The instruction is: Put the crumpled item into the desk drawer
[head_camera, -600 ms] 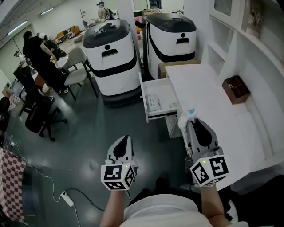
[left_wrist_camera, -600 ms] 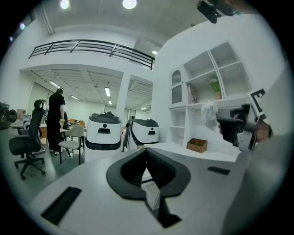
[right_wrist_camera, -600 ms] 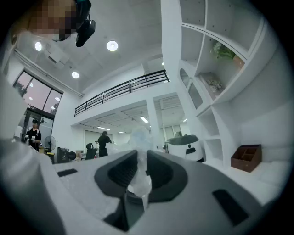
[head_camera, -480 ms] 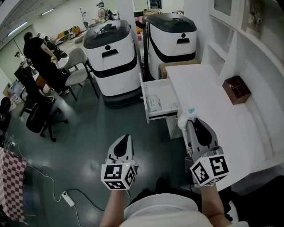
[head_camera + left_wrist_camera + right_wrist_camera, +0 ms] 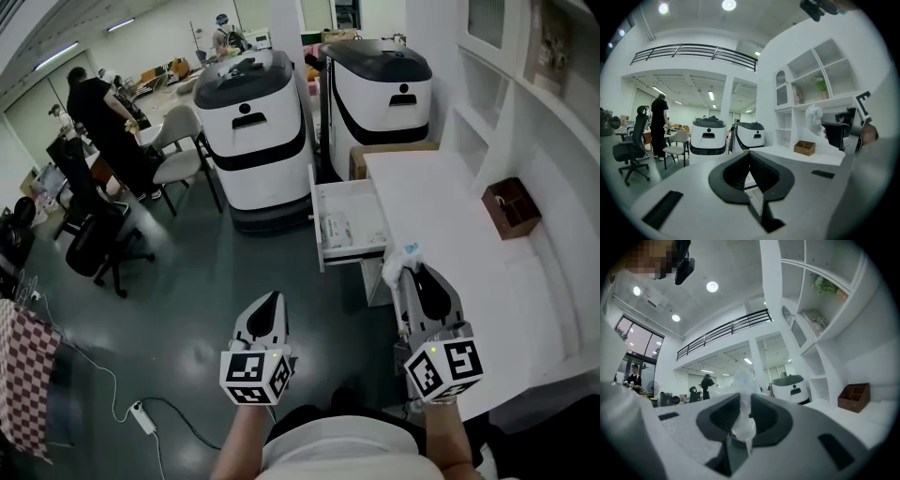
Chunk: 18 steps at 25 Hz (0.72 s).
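White bench (image 5: 441,202) runs along the right side; its shallow white pull-out drawer (image 5: 361,199) stands open toward the grey floor (image 5: 187,300). Over the bench's left edge, just short of the drawer, the right tool (image 5: 407,267) has its jaws clamped on the crumpled clear plastic item (image 5: 742,380). The wad pokes out past the tips and isn't in the drawer. Over the floor, well apart from the drawer, the left tool (image 5: 273,300) has its jaws together with nothing between them.

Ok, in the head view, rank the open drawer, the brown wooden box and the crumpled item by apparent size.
1. open drawer
2. brown wooden box
3. crumpled item, smallest even though it sits nearer the camera
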Each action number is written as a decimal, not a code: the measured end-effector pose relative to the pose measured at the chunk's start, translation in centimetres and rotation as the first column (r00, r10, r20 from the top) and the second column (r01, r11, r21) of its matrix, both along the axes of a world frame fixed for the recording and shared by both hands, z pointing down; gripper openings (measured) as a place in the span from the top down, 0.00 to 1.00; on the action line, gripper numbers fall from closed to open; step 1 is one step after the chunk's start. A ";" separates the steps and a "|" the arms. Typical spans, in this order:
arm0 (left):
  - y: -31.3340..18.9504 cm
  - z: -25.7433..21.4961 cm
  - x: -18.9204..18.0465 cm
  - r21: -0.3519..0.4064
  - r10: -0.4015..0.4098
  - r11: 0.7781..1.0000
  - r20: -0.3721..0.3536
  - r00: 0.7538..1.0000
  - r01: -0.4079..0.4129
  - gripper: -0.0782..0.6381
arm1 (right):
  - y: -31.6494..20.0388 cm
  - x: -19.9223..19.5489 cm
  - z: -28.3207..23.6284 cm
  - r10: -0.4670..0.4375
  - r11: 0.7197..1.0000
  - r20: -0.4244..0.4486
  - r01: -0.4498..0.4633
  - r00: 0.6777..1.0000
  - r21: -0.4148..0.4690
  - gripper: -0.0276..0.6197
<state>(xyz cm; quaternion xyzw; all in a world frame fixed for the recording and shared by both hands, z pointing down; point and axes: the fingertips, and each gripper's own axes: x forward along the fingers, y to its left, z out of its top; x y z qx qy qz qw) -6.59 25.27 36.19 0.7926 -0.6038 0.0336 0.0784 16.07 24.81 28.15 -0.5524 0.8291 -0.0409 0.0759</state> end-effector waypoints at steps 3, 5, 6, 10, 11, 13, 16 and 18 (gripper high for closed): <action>0.1 0.1 0.2 0.001 -0.013 1.000 0.001 1.000 0.013 0.90 | 0.0 0.7 -0.5 0.011 1.000 0.016 -0.011 1.000 0.015 0.85; 0.1 0.2 0.1 0.000 -0.021 1.000 0.002 1.000 0.021 0.90 | 0.0 0.9 -0.9 0.018 0.999 0.026 -0.018 1.000 0.026 0.85; 0.0 0.3 0.0 -0.002 -0.022 1.000 0.003 1.000 0.022 0.90 | -0.1 1.0 -1.0 0.021 0.999 0.031 -0.022 0.999 0.030 0.85; -0.5 0.7 0.0 -0.014 -0.019 1.000 0.001 1.000 0.019 0.90 | -0.5 1.0 -1.0 0.025 0.999 0.031 -0.026 0.999 0.035 0.85; -0.8 0.8 0.0 -0.017 -0.019 1.000 0.001 1.000 0.019 0.90 | -0.7 0.9 -1.0 0.023 0.999 0.030 -0.024 0.999 0.036 0.85; -1.6 1.1 -0.1 -0.022 -0.018 1.000 0.002 1.000 0.018 0.90 | -1.4 0.8 -0.9 0.016 0.999 0.033 -0.017 0.999 0.040 0.85; -3.3 1.5 -0.3 -0.032 -0.013 0.999 -0.005 1.000 0.013 0.90 | -2.8 0.7 -0.8 0.012 0.999 0.053 -0.014 0.999 0.043 0.85; -4.8 1.8 -0.5 -0.040 -0.008 0.999 -0.011 1.000 0.007 0.90 | -4.0 0.7 -0.7 0.021 0.999 0.055 -0.023 0.998 0.040 0.85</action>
